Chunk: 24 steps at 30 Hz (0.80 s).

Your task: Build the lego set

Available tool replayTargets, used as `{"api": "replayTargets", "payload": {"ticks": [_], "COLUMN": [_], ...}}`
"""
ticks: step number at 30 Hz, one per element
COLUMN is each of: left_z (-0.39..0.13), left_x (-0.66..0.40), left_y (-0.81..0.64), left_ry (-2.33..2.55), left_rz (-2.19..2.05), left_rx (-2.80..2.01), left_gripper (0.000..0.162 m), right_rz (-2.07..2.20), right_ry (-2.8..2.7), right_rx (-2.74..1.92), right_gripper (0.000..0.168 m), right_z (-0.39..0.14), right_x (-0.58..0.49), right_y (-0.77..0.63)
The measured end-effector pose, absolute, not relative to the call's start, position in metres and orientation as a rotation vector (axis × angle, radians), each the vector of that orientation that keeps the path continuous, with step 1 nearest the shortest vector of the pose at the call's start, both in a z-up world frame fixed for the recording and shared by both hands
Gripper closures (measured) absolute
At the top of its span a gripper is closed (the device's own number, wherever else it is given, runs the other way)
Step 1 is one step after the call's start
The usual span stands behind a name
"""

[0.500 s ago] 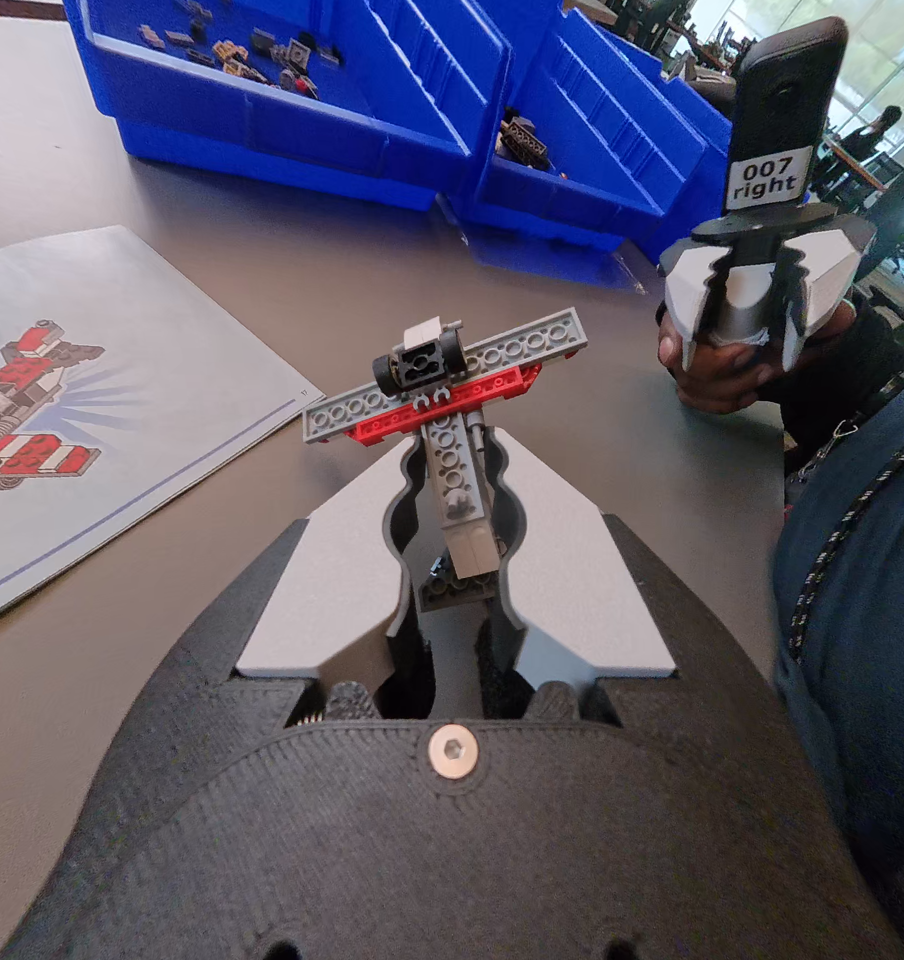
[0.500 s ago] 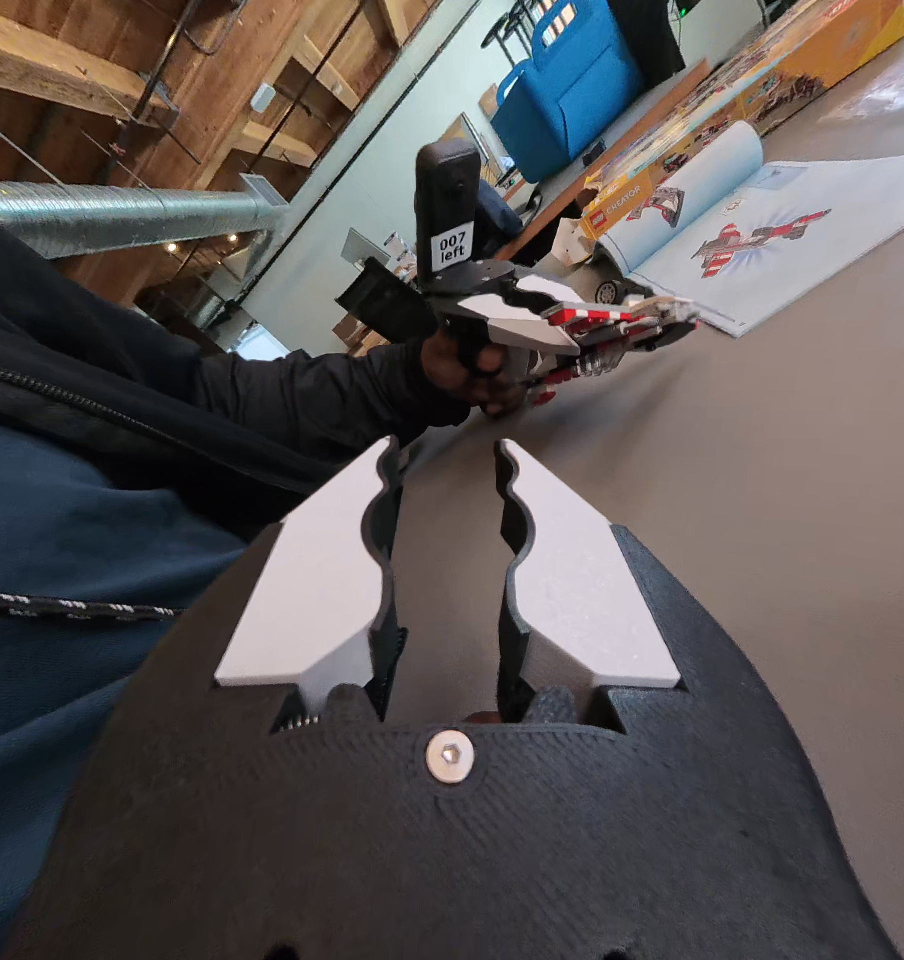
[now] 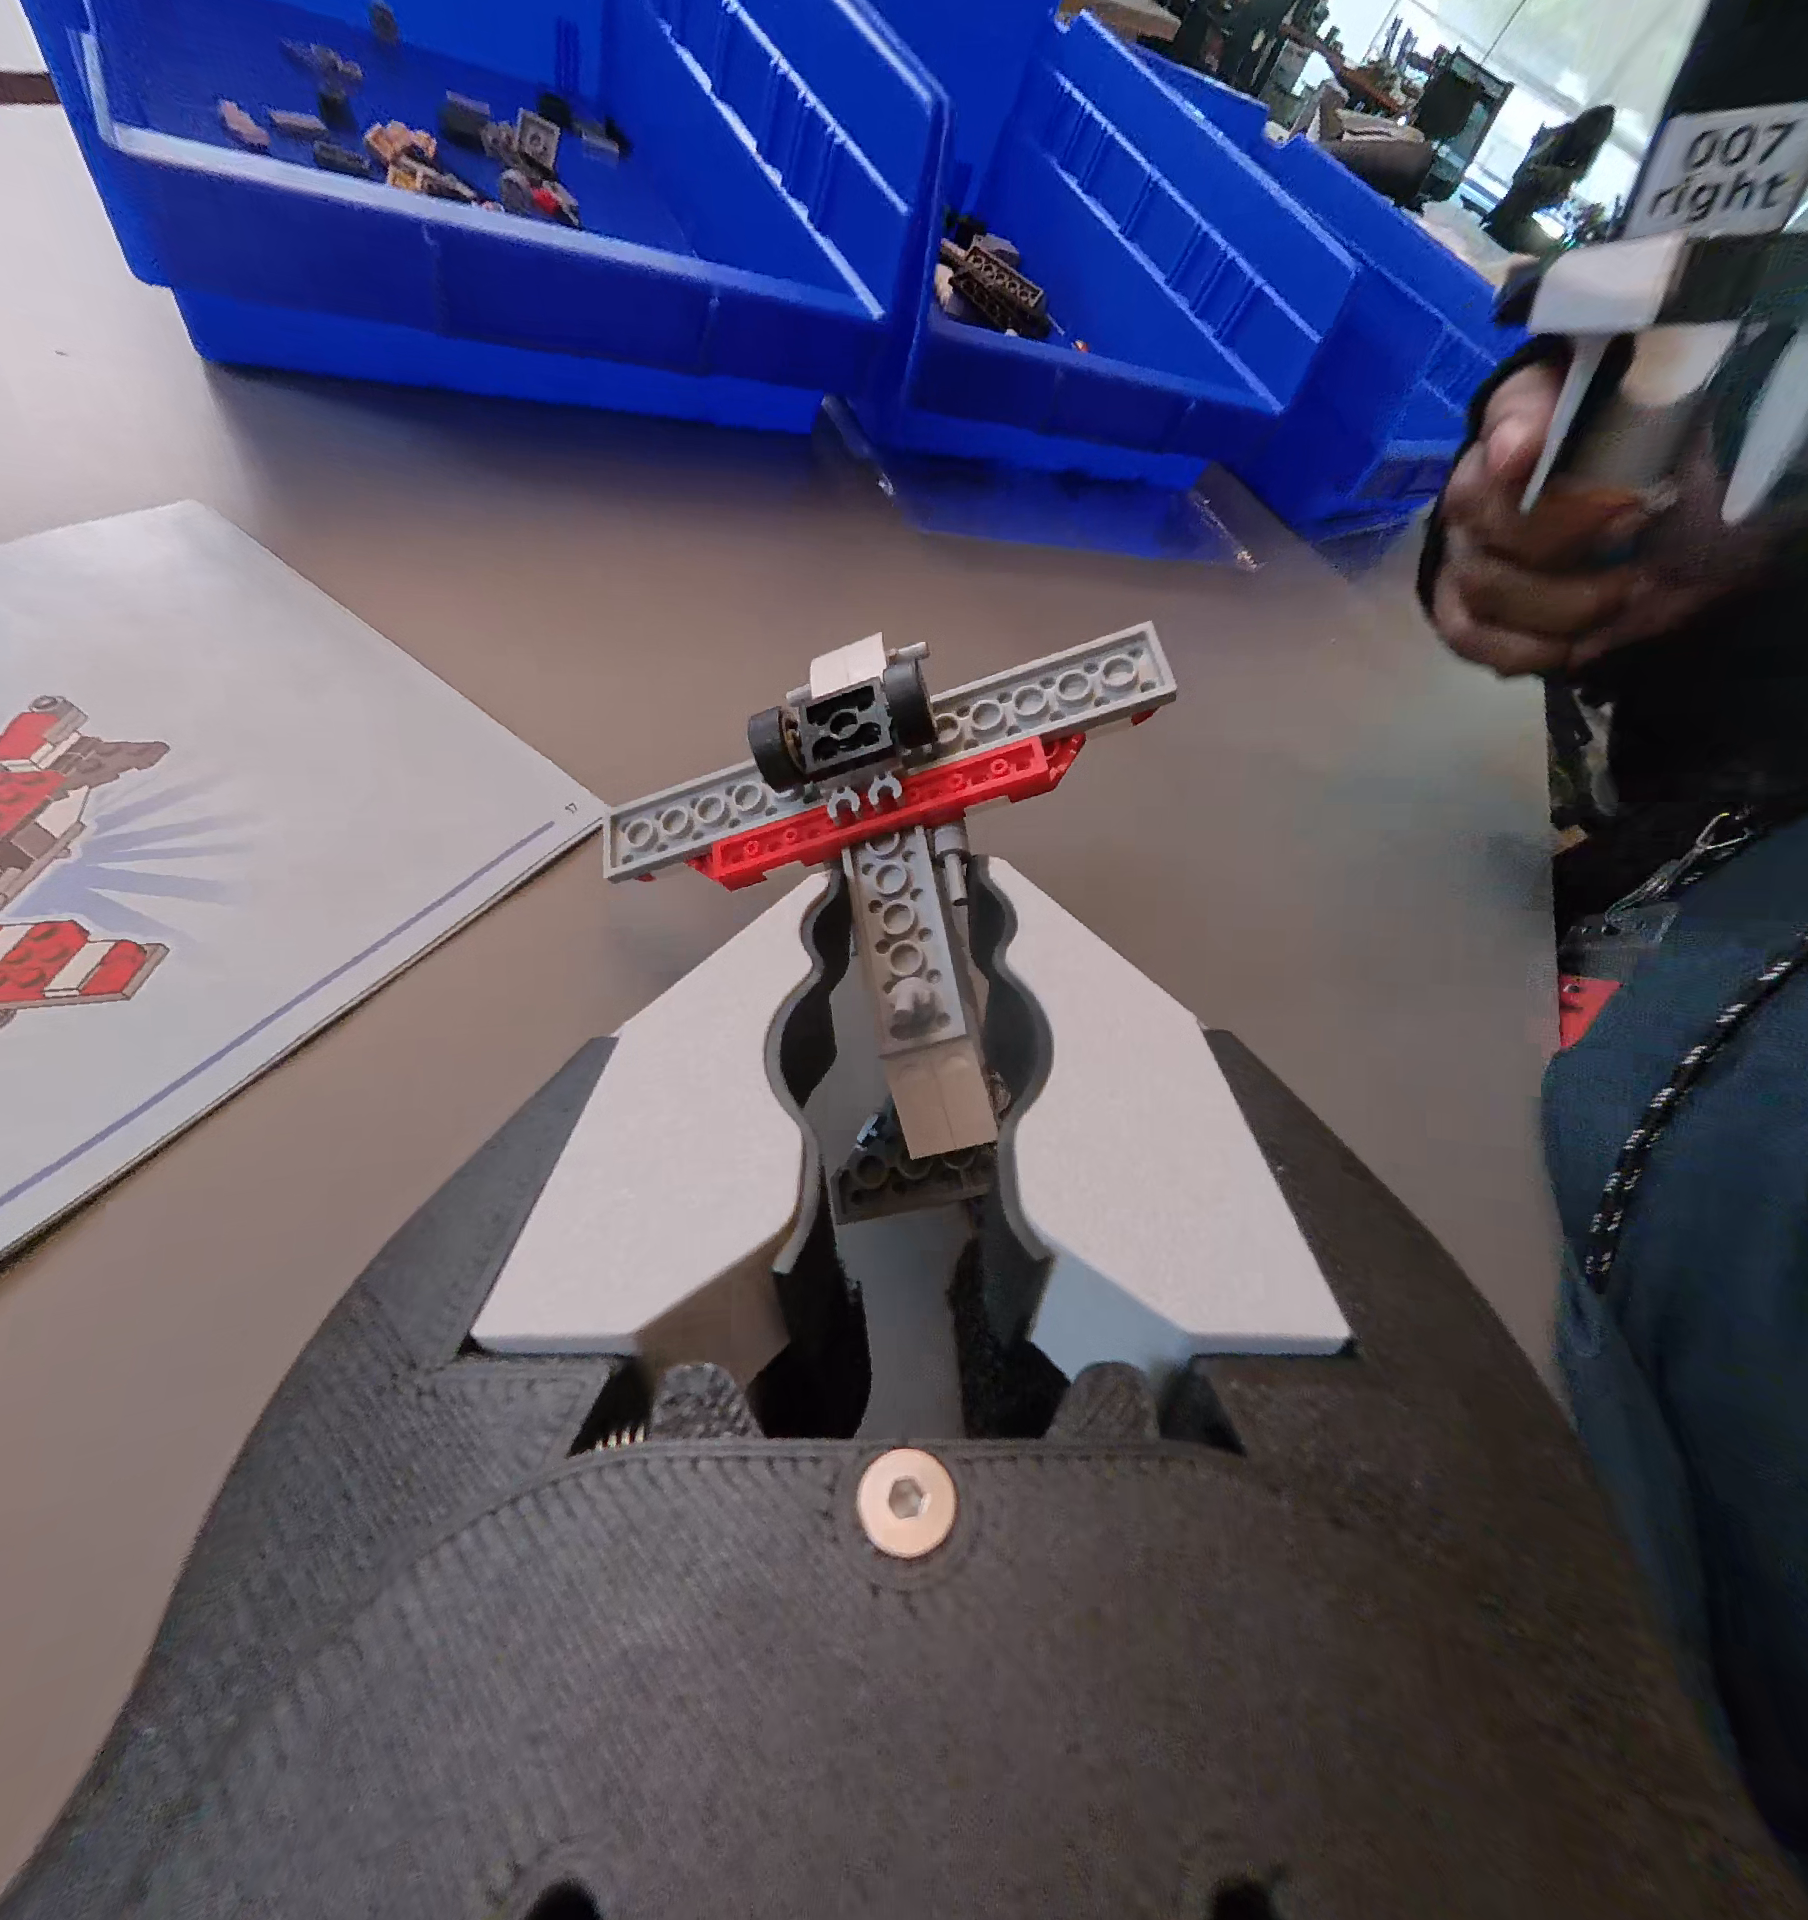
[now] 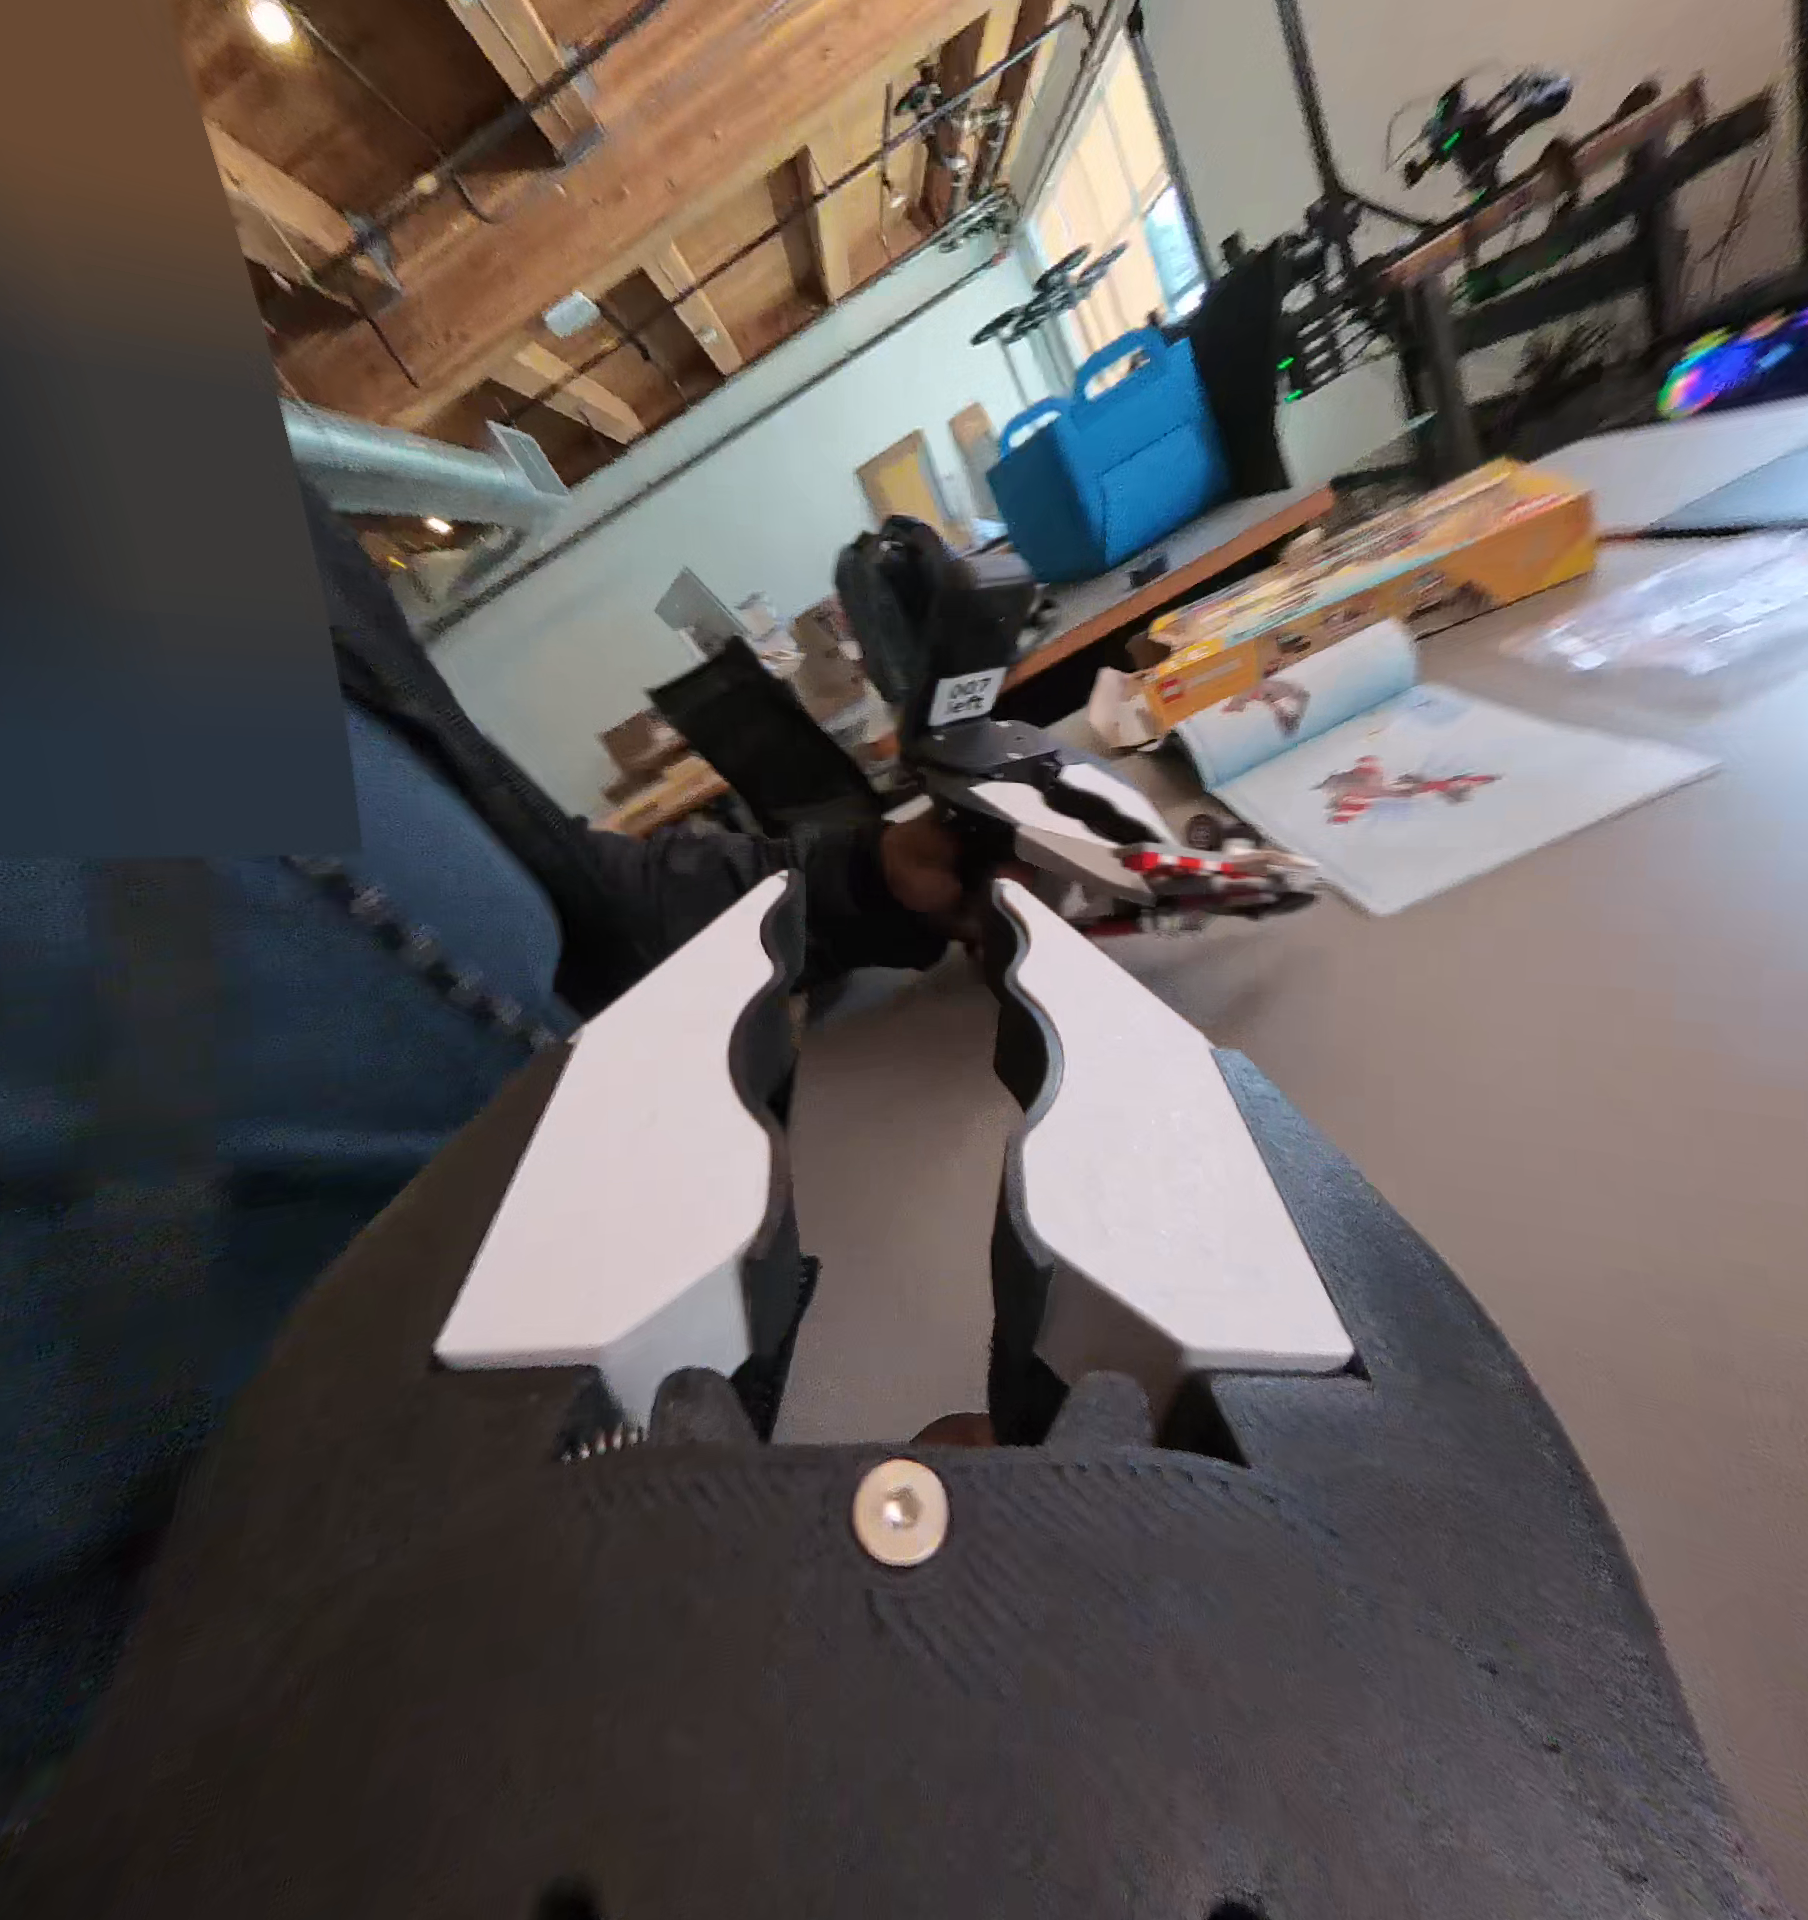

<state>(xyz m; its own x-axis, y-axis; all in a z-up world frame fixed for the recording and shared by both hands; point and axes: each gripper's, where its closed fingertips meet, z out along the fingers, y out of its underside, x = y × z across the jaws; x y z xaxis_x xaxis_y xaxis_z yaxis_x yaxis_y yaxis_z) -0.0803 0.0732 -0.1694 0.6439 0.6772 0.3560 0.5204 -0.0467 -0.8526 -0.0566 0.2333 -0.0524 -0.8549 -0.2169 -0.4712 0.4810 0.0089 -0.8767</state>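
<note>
Left tool (image 3: pixel 905 914) clamps grey-red lego model (image 3: pixel 884 790) by its tail, above the counter (image 3: pixel 464 582). Right tool (image 4: pixel 889 925) part open, empty, off to the right. Booklet (image 3: pixel 152 831) left, blue bins (image 3: pixel 671 208) beyond.

Two handheld grippers are at work on one grey table (image 3: pixel 671 540): the left gripper (image 3: pixel 905 894) at 6 o'clock, clamped on one partly built lego model (image 3: pixel 884 790), and the right gripper (image 4: pixel 895 914), its jaws parted and empty. Three blue parts bins (image 3: pixel 588 260) line the 12 o'clock edge. One open instruction booklet (image 3: pixel 204 831) lies at 9 o'clock; one yellow set box (image 4: pixel 1399 561) sits beyond.
</note>
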Motion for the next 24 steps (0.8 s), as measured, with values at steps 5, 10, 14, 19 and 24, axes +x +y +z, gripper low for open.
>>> {"api": "replayTargets", "payload": {"ticks": [5,10,14,19,24], "left_z": [-0.163,-0.165,-0.167,-0.167,-0.173], "left_x": [-0.076,-0.07,-0.069,-0.073,-0.074], "left_y": [0.075,0.082,0.084,0.08,0.081], "left_ry": [-0.934,-0.891,-0.879,-0.911,-0.94], "left_rz": [0.186,0.119,0.098,0.145,0.116], "left_rx": [-1.693,-1.717,-1.739,-1.729,-1.75], "left_gripper": [0.14,0.14,0.14,0.14,0.14], "right_rz": [-1.892,-1.06,-0.549,-0.275,-0.211], "right_ry": [2.359,3.027,3.015,2.925,2.933], "right_rx": [0.472,0.528,0.125,-0.272,-0.462], "right_gripper": [0.139,0.145,0.154,0.154,0.15], "right_z": [-0.049,-0.097,-0.134,-0.176,-0.201], "right_x": [-0.107,-0.167,-0.176,-0.174,-0.176], "right_y": [0.389,0.539,0.563,0.568,0.575]}}
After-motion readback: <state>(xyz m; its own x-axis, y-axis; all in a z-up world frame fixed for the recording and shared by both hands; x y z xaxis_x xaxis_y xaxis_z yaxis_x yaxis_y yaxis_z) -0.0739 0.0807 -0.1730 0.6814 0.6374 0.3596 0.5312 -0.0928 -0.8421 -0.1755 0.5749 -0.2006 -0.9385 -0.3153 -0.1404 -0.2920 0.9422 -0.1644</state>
